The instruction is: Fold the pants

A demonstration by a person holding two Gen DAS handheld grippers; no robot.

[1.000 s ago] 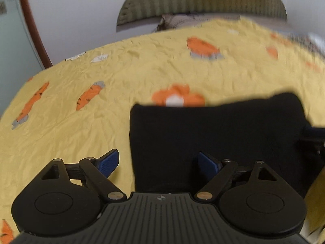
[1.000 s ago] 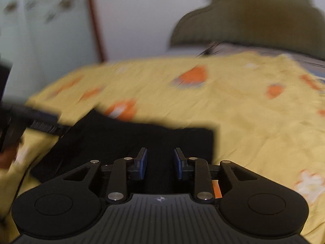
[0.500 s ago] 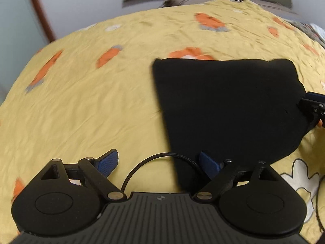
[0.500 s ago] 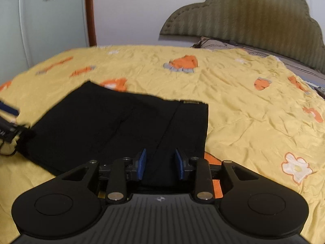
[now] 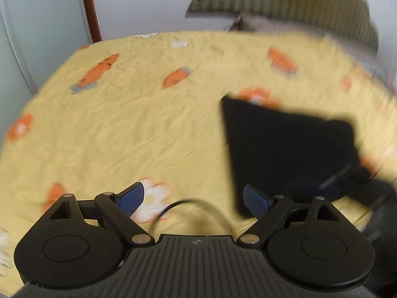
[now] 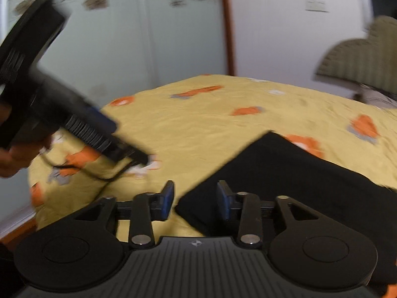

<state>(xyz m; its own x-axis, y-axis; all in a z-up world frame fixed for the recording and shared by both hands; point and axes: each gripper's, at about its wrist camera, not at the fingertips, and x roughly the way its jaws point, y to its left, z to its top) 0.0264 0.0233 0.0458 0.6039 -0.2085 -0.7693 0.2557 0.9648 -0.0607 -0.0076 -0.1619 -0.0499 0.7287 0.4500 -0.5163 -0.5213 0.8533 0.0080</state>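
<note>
The black pants [image 5: 290,146] lie folded into a flat rectangle on the yellow bedspread [image 5: 124,124]. In the left wrist view they sit to the right, and my left gripper [image 5: 193,197] is wide open and empty over the sheet beside their near left corner. In the right wrist view the pants [image 6: 297,173] fill the lower right. My right gripper [image 6: 194,200] is partly open and empty, above their near corner. The left gripper [image 6: 139,157] also shows at the left, held in a hand.
The bedspread has orange carrot and flower prints. A padded olive headboard [image 5: 285,2] and a pillow stand at the far end. A pale wardrobe door [image 6: 124,37] and a wooden door frame [image 6: 228,24] stand beyond the bed's edge. A black cable [image 5: 188,206] loops near the left gripper.
Both grippers have drawn back and swung left off the pants. The right gripper's jaws have opened wider. The pants lie as they did.
</note>
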